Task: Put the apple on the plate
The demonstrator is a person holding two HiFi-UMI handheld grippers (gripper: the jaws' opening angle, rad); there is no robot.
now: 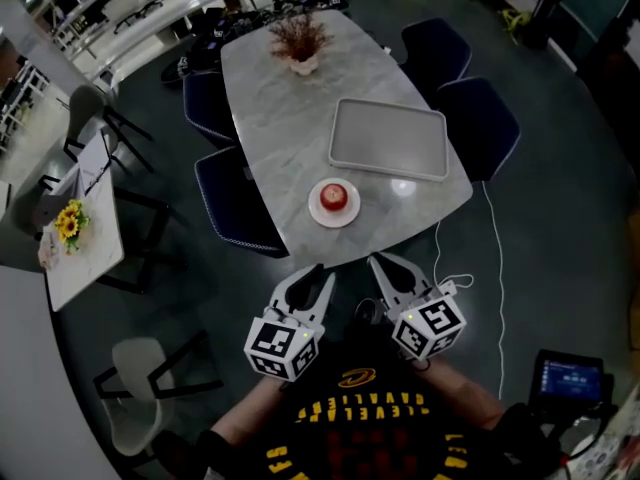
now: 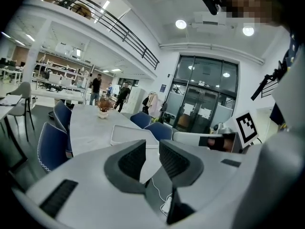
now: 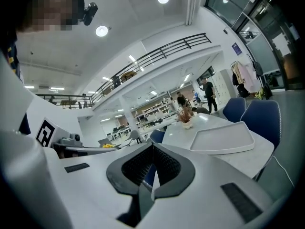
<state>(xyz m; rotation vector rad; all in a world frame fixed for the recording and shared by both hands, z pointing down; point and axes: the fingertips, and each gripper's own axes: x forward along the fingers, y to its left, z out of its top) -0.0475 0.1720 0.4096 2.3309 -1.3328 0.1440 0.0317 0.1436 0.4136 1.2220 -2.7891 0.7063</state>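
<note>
1. The apple [image 1: 334, 197] is red, round and whole, and sits at the centre of the plate.
2. The plate [image 1: 316, 215] is small, round and white. It lies flat on the pale marbled table [image 1: 280, 108], at about 7 o'clock from the grey tray [image 1: 388, 138], near it but not touching.

Marble table [image 1: 280, 118], blue chairs [image 1: 232, 208], dark floor [image 1: 560, 218], mezzanine railing [image 2: 121, 27], ceiling lights [image 2: 180, 24].

Smooth marble-look tabletop [image 1: 280, 128], matt plastic tray [image 1: 388, 140], glossy apple [image 1: 334, 197], smooth plate [image 1: 340, 222]
</note>
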